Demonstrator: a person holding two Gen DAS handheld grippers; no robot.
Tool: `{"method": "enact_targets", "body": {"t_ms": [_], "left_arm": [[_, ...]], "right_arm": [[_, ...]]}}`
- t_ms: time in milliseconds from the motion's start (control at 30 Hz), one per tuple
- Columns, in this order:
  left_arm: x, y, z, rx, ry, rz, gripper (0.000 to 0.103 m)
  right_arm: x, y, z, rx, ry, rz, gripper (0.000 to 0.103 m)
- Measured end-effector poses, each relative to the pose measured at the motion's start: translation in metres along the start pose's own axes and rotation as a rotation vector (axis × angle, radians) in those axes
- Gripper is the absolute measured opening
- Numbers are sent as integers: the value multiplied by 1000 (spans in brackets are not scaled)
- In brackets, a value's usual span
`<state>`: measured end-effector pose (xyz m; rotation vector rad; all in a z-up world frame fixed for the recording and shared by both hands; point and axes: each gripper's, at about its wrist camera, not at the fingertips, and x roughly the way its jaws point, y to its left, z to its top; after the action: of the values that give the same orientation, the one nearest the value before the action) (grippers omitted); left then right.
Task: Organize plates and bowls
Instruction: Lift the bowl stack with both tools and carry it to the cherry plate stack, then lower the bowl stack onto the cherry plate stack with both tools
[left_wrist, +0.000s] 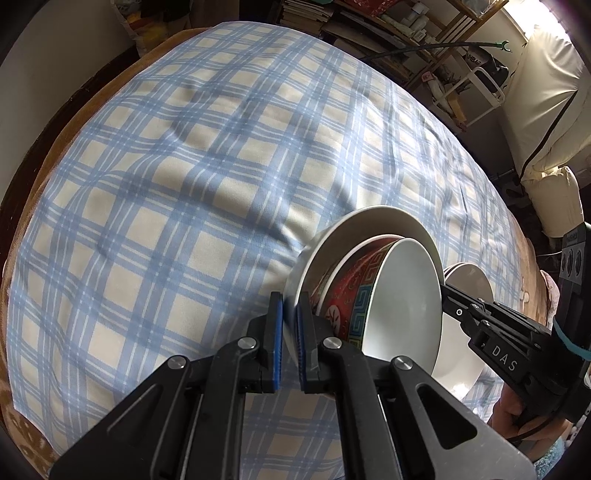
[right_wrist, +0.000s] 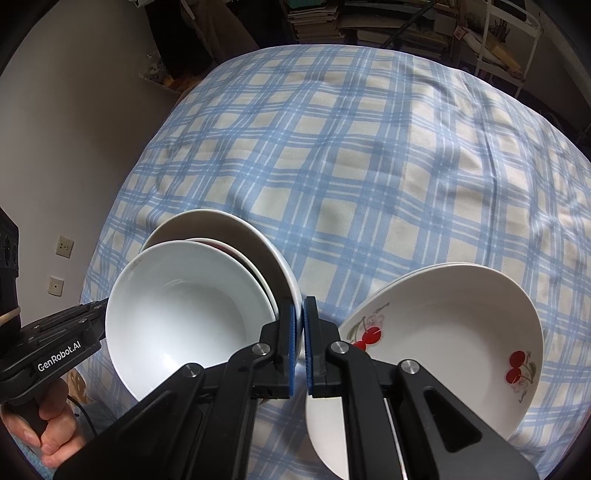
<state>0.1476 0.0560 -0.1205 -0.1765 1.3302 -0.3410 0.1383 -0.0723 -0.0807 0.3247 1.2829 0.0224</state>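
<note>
A white plate (left_wrist: 365, 225) carries a red patterned bowl (left_wrist: 351, 288) with a white inside. Both are lifted and tilted above the checked cloth. My left gripper (left_wrist: 290, 325) is shut on the plate's near rim. My right gripper (right_wrist: 300, 332) is shut on the opposite rim of the same plate (right_wrist: 221, 225), with the bowl (right_wrist: 184, 314) to its left. A stack of white cherry-print plates (right_wrist: 443, 332) lies on the cloth to the right of my right gripper; it also shows in the left wrist view (left_wrist: 469, 284), behind the right gripper's body.
The blue and cream checked cloth (left_wrist: 184, 184) covers a round table with a brown edge (left_wrist: 22, 424). Bookshelves (left_wrist: 369, 22) and a white rack (left_wrist: 484, 92) stand beyond the far side. A cream cushion (left_wrist: 546, 92) sits at the right.
</note>
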Motion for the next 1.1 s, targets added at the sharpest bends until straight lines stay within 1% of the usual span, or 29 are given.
{"method": "enact_targets", "body": {"t_ms": [267, 400, 567, 733, 933, 1100], "left_arm": [[-16, -1, -3, -21, -17, -19, 4], [-23, -7, -4, -7, -32, -15, 4], [-34, -18, -6, 11, -48, -28, 4], [-40, -39, -8, 40, -50, -36, 4], [-38, -67, -12, 69, -26, -47, 4], [-30, -95, -14, 94, -3, -72, 4]], "right_arm": [[-18, 3, -3, -11, -26, 10, 7], [-28, 4, -8, -11, -45, 2, 7], [-45, -1, -12, -3, -70, 2, 7], [-63, -10, -16, 8, -90, -18, 7], [-80, -28, -26, 34, -100, -63, 7], [-95, -55, -35, 76, -111, -77, 7]]}}
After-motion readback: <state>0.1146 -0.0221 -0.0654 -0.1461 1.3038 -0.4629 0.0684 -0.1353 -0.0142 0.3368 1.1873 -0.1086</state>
